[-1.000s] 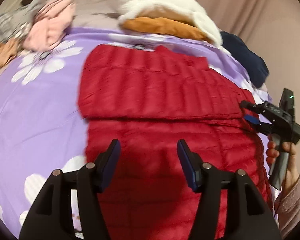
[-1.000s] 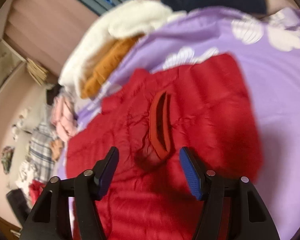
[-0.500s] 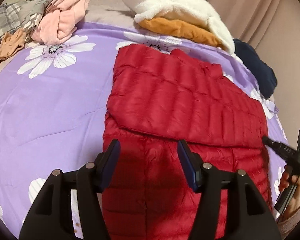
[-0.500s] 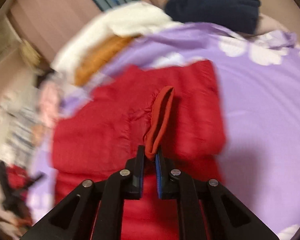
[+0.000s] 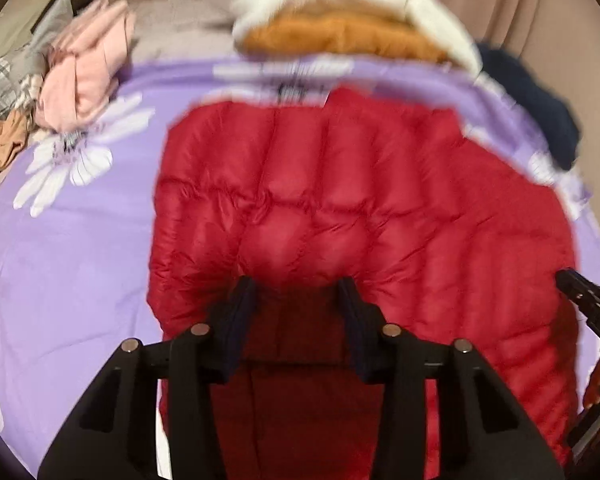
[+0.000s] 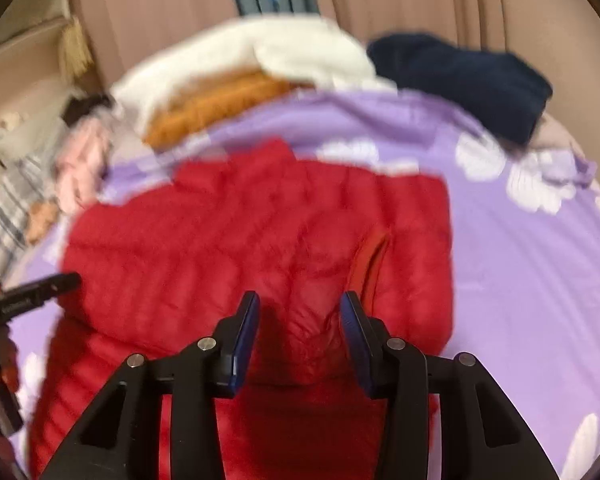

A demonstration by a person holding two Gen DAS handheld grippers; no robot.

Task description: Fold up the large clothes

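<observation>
With the red jacket (image 5: 364, 208) lying partly folded across the middle of the purple bedsheet (image 5: 68, 264), the folding looks midway: the left gripper (image 5: 298, 296) tips steeply down, its jaws closing around a puffed fold. The right gripper (image 6: 300, 320), angled down too, is opening, nothing pinched; next it needs a fresh hold near the sleeve cuff (image 6: 374, 256)

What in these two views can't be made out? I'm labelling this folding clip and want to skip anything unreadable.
- Red puffer jacket, left wrist view: its near hem is cut off by the bottom edge and covered by the left tongs.
- Sleeve cuff, right wrist view: motion blur smears it.
- Pile of clothes, right wrist view: blurred, items indistinguishable.
- Right tongs, left wrist view: cut off by the right edge.
</observation>
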